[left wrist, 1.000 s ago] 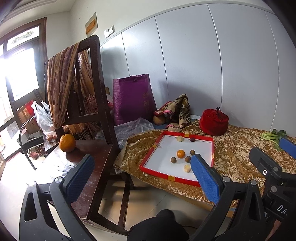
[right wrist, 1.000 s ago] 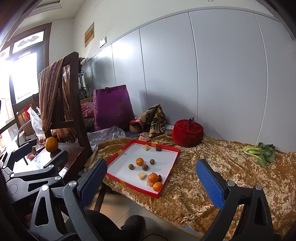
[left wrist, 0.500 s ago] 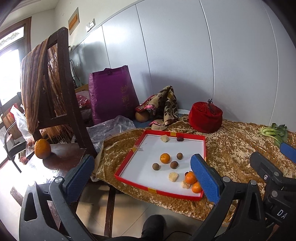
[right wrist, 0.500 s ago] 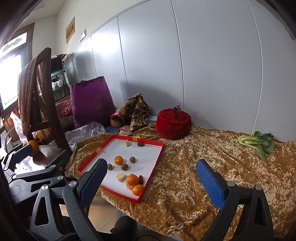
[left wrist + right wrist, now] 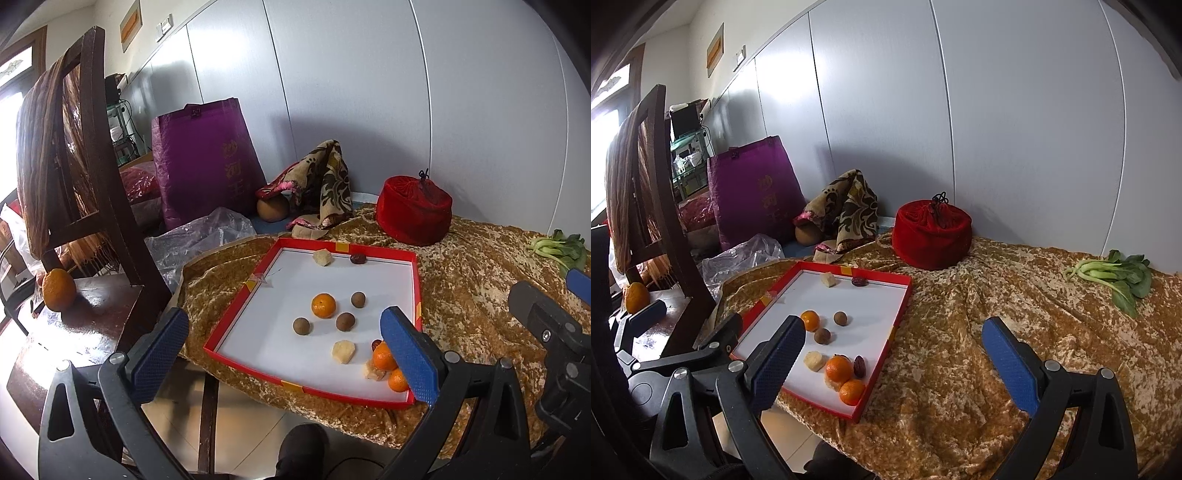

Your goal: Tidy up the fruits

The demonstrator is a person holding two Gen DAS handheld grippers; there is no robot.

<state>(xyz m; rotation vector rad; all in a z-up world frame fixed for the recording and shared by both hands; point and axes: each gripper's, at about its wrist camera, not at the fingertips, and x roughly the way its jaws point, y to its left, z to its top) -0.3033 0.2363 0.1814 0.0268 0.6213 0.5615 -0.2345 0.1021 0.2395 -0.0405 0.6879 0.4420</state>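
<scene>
Both grippers (image 5: 284,358) (image 5: 894,365) nearer tray (image 5: 415,284)

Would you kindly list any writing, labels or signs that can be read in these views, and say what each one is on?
Nothing is legible.
Gold characters on the purple bag: too blurred to read.
Orange plaque on the wall: no text can be made out.
Red tray, fruits and both hand-held grippers: no lettering visible.

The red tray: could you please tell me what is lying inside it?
Inside the tray: three oranges, three brown balls, two dates, pale chunks. The lowest chunk is mostly hidden under oranges.
</scene>
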